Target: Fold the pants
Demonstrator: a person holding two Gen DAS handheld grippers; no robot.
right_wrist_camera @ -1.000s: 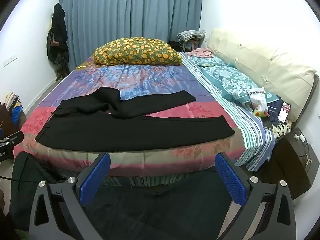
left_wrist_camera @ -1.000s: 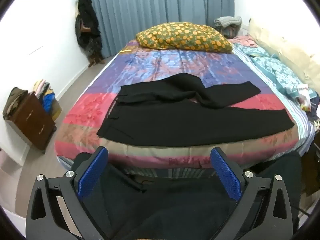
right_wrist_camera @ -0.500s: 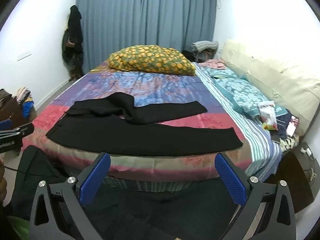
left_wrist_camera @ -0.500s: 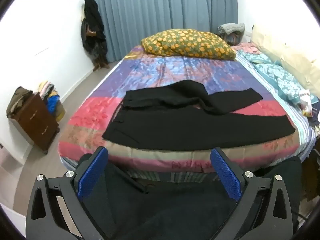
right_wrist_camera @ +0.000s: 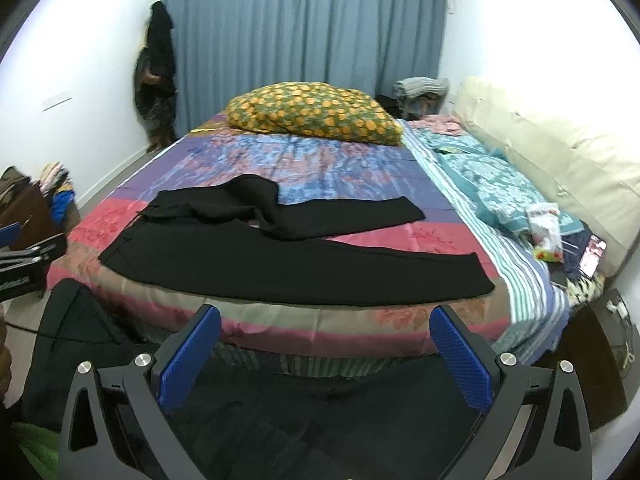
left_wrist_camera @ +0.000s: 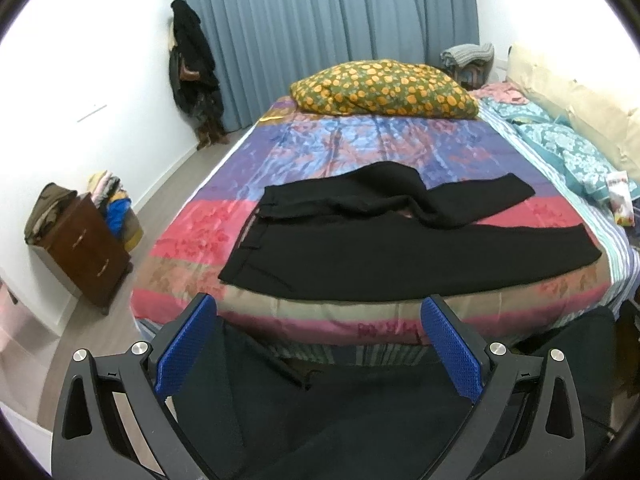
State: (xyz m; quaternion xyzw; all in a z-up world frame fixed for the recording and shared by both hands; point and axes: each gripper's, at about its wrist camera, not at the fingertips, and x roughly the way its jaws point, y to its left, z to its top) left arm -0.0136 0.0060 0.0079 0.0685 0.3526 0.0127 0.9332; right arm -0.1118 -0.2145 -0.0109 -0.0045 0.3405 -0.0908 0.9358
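At the foot of the bed [left_wrist_camera: 360, 320], black pants [left_wrist_camera: 400, 256] lie unfolded, far leg rumpled; left gripper [left_wrist_camera: 318, 346] and right gripper [right_wrist_camera: 325, 354] hover wide, empty. Next, probably smoothing that leg.

The near edge of the bed [left_wrist_camera: 384, 320] stands open, with only dark fabric [left_wrist_camera: 360, 420] low in front of it; the black pants [left_wrist_camera: 360, 256] lie flat across the near part, bare cover around them on left and far sides; a spotted pillow [left_wrist_camera: 384, 88] blocks the far end; teal bedding [right_wrist_camera: 492, 184], a snack packet [right_wrist_camera: 546, 234] and a phone [right_wrist_camera: 592, 256] crowd the right side; a wooden cabinet [left_wrist_camera: 88, 248] stands on the floor at left.
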